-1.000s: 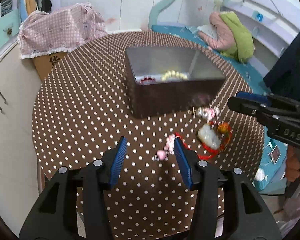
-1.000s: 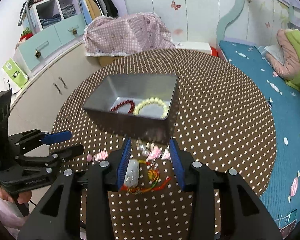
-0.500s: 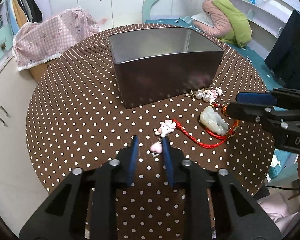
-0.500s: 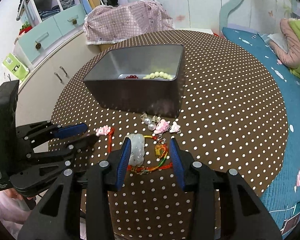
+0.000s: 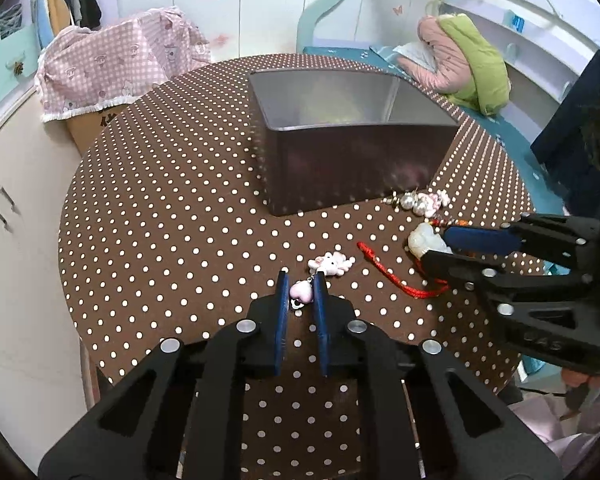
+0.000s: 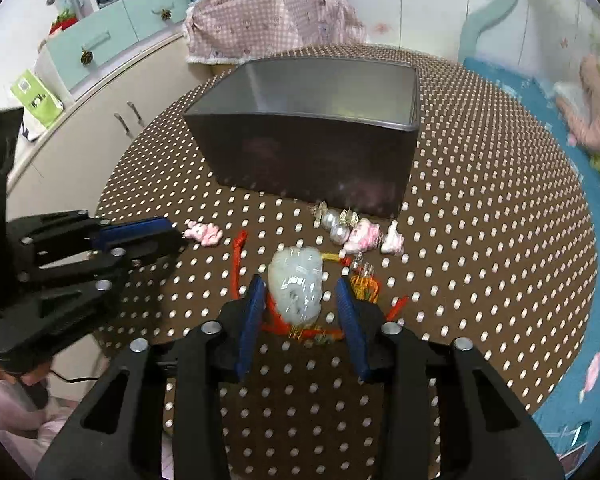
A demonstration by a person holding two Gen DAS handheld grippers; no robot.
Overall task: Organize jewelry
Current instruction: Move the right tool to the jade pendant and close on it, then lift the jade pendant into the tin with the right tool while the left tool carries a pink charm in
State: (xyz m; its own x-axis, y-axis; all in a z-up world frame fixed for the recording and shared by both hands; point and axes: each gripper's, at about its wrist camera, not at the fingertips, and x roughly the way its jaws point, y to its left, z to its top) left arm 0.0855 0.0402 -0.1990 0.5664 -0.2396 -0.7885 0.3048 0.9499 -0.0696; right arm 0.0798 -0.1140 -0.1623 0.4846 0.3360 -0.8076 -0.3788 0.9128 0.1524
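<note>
On the brown dotted table [image 5: 180, 200], my left gripper [image 5: 301, 276] is closing, and its blue pads press on a pink heart charm [image 5: 301, 292]. The charm is chained to a pink bunny charm [image 5: 332, 264]. My right gripper [image 6: 299, 282] is also closing, with a pale jade pendant [image 6: 296, 268] on a red cord [image 6: 236, 256] between its pads; a gap still shows on the right side. The dark tin box [image 6: 312, 160] stands just beyond. A cluster of pearl and pink charms [image 6: 356, 232] lies at its front wall.
A pink checked cloth [image 5: 116, 68] covers a box behind the table. White cabinets [image 6: 120, 120] stand to the left and a teal bed [image 6: 580, 168] to the right. The left gripper [image 6: 178, 233] sits close beside the pendant's cord.
My left jaws have narrowed from wide apart onto the heart charm. The right gripper has sunk over the jade pendant and its jaws have drawn in. Both views have come closer to the table.
</note>
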